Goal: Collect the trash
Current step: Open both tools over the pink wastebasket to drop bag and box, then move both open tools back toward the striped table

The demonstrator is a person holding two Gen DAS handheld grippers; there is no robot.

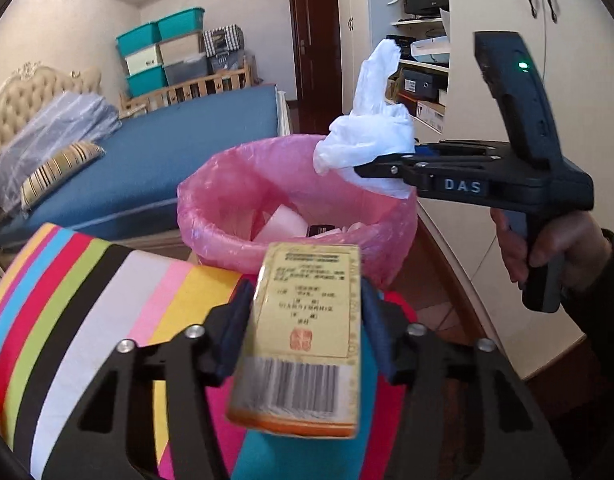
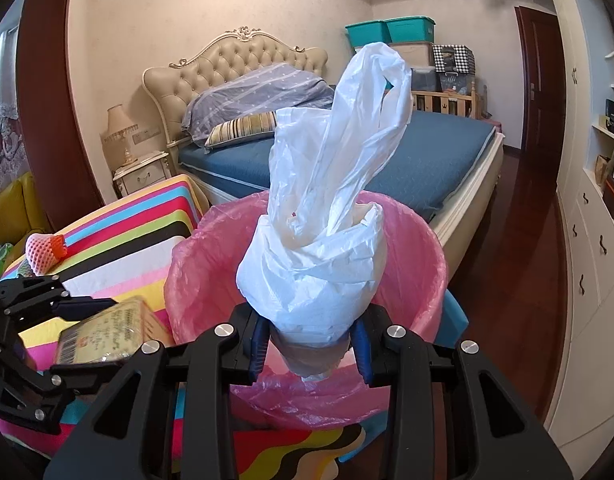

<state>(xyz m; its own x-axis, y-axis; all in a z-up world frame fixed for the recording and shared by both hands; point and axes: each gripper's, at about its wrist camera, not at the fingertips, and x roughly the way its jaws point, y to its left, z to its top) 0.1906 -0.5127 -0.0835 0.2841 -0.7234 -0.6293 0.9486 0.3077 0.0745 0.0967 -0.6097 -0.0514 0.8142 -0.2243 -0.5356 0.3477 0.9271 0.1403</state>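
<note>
The yellow box (image 1: 303,336) with a printed label and barcode sat clamped between the pads of the left tongs (image 1: 305,308), the jaws closed only as far as the box's width allowed. Just ahead of those tongs stood the bin, lined with a pink bag (image 1: 235,200), its mouth open and a few pale scraps lying inside. The box was short of the rim, over the striped cloth (image 1: 87,300) that covered the counter under the left tongs.

The right tongs (image 2: 309,340) gripped a crumpled white plastic bag (image 2: 319,248) near its lower end, jaws pressed in on it, with the loose top of the bag standing up above them. They held it over the near rim of the bin, directly above the pink liner. A hand (image 1: 547,252) held the right tool's grip.

Left of the right tongs, a pink foam net (image 2: 43,254) lay on the striped cloth. Beyond the bin stood a bed (image 2: 427,152) with a blue cover.
</note>
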